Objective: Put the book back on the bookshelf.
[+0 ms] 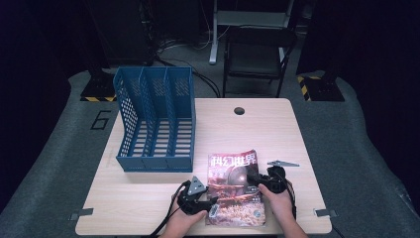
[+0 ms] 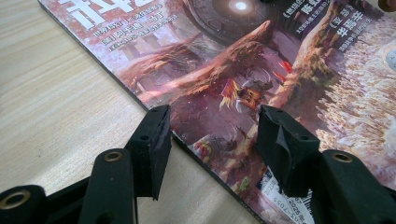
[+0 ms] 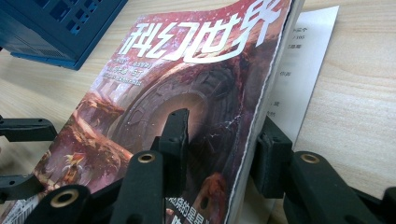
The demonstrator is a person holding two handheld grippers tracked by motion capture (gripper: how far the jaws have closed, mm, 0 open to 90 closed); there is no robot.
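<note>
Glossy red magazine (image 1: pixel 235 188) lies at the table's (image 1: pixel 148 198) lower centre, long axis running up the frame. Left gripper (image 2: pixel 212 140) straddles its near-left edge, jaws apart; right gripper (image 3: pixel 224 149) brackets the lifted right edge — contact unclear. Beyond, upper left, stands a blue file rack (image 1: pixel 156 119) — cover's underside hidden.

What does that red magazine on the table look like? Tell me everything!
The magazine has a glossy reddish cover with big white characters, a round stone gate and a glowing light. It lies near the wooden table's front edge, right of the blue file rack. Its right side is lifted, showing white pages. The right gripper straddles that raised edge; the left gripper straddles the left edge, jaws open.
</note>
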